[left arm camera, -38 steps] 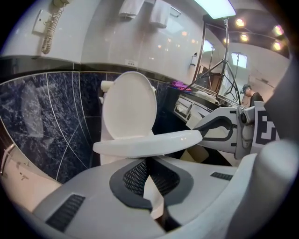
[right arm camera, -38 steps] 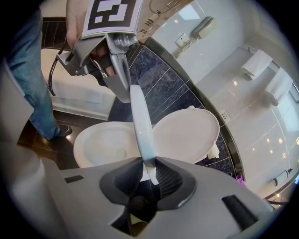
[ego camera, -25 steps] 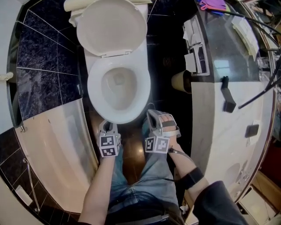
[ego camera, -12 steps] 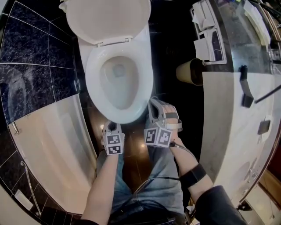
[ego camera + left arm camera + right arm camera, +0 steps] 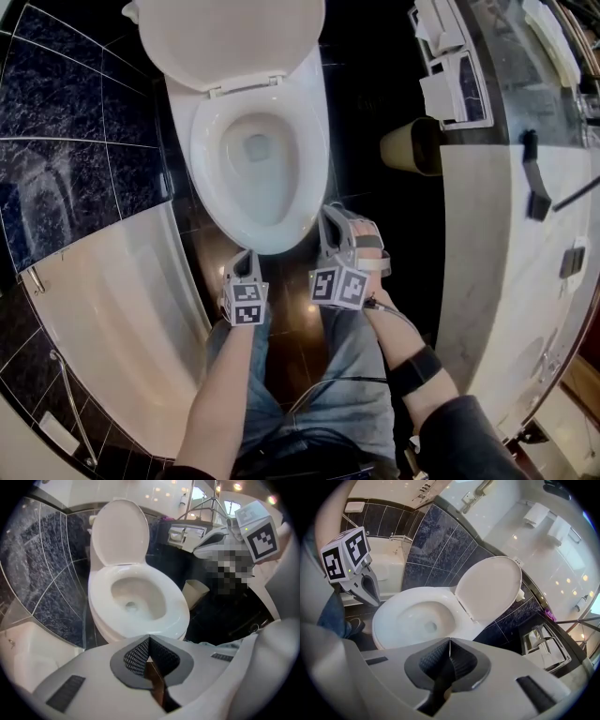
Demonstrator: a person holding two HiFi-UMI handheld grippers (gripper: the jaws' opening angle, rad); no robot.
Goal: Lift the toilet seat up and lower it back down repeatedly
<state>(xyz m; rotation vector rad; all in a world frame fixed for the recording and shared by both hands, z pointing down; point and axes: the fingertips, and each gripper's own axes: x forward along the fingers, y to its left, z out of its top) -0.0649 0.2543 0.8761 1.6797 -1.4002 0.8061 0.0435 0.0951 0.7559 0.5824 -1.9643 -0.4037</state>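
- The fingers [image 5: 137, 657] of my left gripper [image 5: 149, 637] are closed tip to tip, with nothing between them.
- The fingers [image 5: 465, 660] of my right gripper [image 5: 450, 640] are likewise pressed together and empty.
- The toilet seat [image 5: 208, 159] lies down flat on the bowl. I cannot pick out the seam between the seat and the bowl rim.
- The lid [image 5: 230, 37] stands raised behind the seat. Its top is cut off by the upper edge of the head view.
- Both grippers hang just in front of the bowl, the left at its front edge and the right at its front right.
- From the head view I cannot tell whether the right tips touch the seat. In the right gripper view the bowl lies beyond the tips.
- My jeans [image 5: 352, 375] fill the lower middle of the head view and hide the floor there.
- A bathtub [image 5: 112, 300] sits at the left, only partly in frame.
- A counter [image 5: 487, 244] runs down the right, with a beige bin [image 5: 412, 145] in the dark gap between it and the toilet.
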